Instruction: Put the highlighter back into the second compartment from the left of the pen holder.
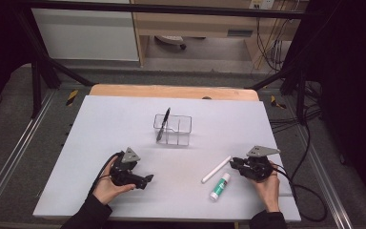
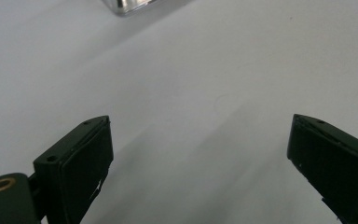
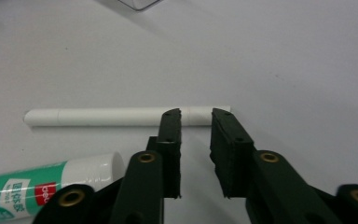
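Right gripper view, right tongs (image 3: 196, 112): jaws part-way apart with a narrow gap, nothing pressed between them; their tips sit at the near end of the white stick (image 3: 121, 116), which lies crosswise just beyond them, so the tongs are not gripping it.
Left tongs (image 2: 200, 154): spread wide over bare desk, empty; in the high view they (image 1: 147, 179) hover near the desk's front left part, well apart from everything.
White stick: in the high view it (image 1: 216, 169) lies flat toward the front right of the desk (image 1: 124, 124), slanting, with the right tongs (image 1: 233, 163) at its far end.
Glue stick (image 1: 219, 186): lies just beside the white stick, nearer the front edge; its green label and white cap show at lower left in the right gripper view (image 3: 46, 186).
Clear holder (image 1: 172, 129): stands near the middle of the desk, with a black pen (image 1: 163, 124) leaning upright in its left compartment.
Step in hand: likely taking up the white stick with the right tongs to carry it to the holder.
Risk, grip at the end: the jaws meet the stick near its tip, so it could pivot, droop or slip out when lifted.
Risk, rolling: a round stick nudged by one jaw may roll against the glue stick.
Risk, at the holder: a tilted stick could catch the rim or knock the pen.
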Motion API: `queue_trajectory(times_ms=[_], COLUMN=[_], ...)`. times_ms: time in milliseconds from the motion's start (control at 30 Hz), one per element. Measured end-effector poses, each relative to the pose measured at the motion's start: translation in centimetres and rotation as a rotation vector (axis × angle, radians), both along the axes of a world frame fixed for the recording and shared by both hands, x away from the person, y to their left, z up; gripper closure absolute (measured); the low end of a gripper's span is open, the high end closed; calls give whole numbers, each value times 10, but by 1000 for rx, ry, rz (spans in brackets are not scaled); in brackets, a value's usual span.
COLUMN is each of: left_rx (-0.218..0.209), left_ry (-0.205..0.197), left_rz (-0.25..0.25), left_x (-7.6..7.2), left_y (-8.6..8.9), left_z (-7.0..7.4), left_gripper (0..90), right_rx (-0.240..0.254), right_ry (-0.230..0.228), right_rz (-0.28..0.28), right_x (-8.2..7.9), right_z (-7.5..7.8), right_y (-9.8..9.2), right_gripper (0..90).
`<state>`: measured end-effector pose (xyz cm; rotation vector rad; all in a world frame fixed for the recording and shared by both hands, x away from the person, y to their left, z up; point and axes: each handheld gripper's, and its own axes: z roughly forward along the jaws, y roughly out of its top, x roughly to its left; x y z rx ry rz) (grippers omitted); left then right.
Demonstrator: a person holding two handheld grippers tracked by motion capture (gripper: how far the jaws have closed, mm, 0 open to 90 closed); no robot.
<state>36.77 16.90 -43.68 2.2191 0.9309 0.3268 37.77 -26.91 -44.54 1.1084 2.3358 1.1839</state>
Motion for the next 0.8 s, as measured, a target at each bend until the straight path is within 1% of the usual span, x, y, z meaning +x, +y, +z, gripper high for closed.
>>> queue_trajectory(times_ms=[33, 67, 100, 133, 200, 233, 267, 333, 367, 400, 467, 533, 567, 633, 733, 800], left_rx=[1, 5, 3, 2, -3, -7, -8, -10, -8, -10, -18, -10, -14, -10, 1, -1], left_ry=[-1, -6, -9, -12, -15, -17, -13, -10, -10, -5, 4, 9, 10, 16, 16, 19], left_rz=[-7, -12, -20, -30, -46, -54, -60, -69, -74, -75, -81, -89, -91, -97, -110, -120], left_x=[1, 1, 2, 3, 4, 5, 6, 8, 9, 11, 15, 18, 20, 23, 26, 28], left_y=[-5, -10, -16, -21, -33, -39, -45, -57, -62, -68, -78, -88, -93, -103, -118, -127], left_z=[2, 4, 5, 7, 10, 11, 11, 12, 12, 12, 13, 15, 15, 16, 17, 19], left_gripper=[64, 64, 67, 69, 72, 75, 79, 83, 86, 90, 100, 109, 114, 129, 146, 173], right_rx=[2, -3, 0, -3, 5, 6, -3, 0, 6, 1, -5, 1, 1, 10, 24, 17], right_ry=[-7, -21, -10, -11, -14, -5, -11, -14, -1, 2, 17, 21, 26, 39, 42, 43], right_rz=[-4, -8, -15, -14, -14, -24, -32, -35, -48, -54, -67, -67, -76, -80, -80, -80], right_x=[-2, -3, -4, -5, -8, -9, -9, -11, -12, -13, -15, -17, -18, -18, -17, -17], right_z=[-1, -1, -2, -2, -3, -3, -3, -4, -4, -4, -5, -6, -6, -6, -5, -5], right_y=[-2, -3, -4, -5, -6, -6, -6, -8, -8, -9, -11, -14, -15, -16, -16, -17], right_gripper=[642, 576, 551, 523, 428, 384, 342, 275, 237, 196, 157, 116, 100, 81, 48, 28])
